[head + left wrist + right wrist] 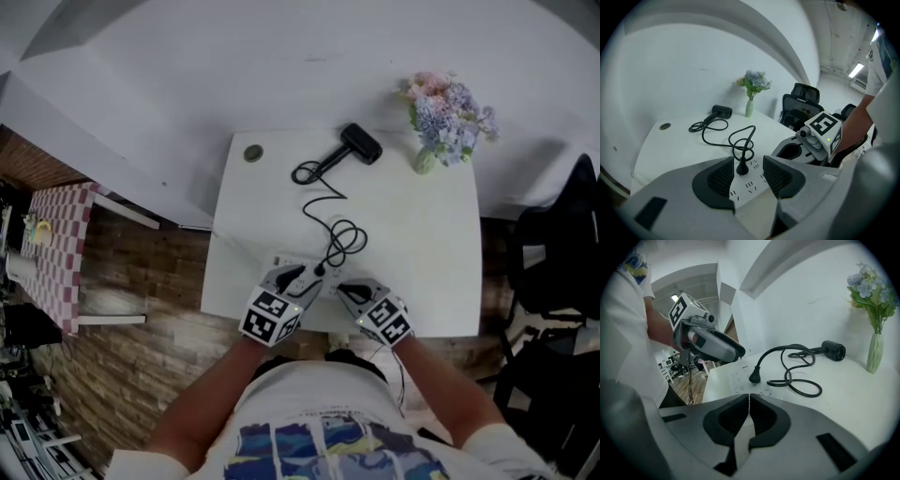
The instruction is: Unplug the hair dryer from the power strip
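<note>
Two padded jaws of the left gripper (pixel 749 164) stand apart, one on each side of the black plug (pixel 741 168). The plug sits upright in the white power strip (pixel 747 188), and the pads do not touch it yet. The right gripper (pixel 748 397) is just beside it at the strip's right end, jaws closed together with nothing clearly between them; whether it presses on the strip I cannot tell. The strip lies along the table's (pixel 422 244) front edge, and the black cord (pixel 740 140) runs from the plug in loose loops across the middle to the hair dryer (pixel 722 111) near the back edge. A vase of flowers (pixel 441 117) stands at the back right corner. The plug looks like small, hard, smooth plastic, so the pads should close on its stiff body low down, not on the limp cord, which would bend and could strain. The strip is probably light and may lift with the plug unless it is held down, so a straight upward pull seems best.
</note>
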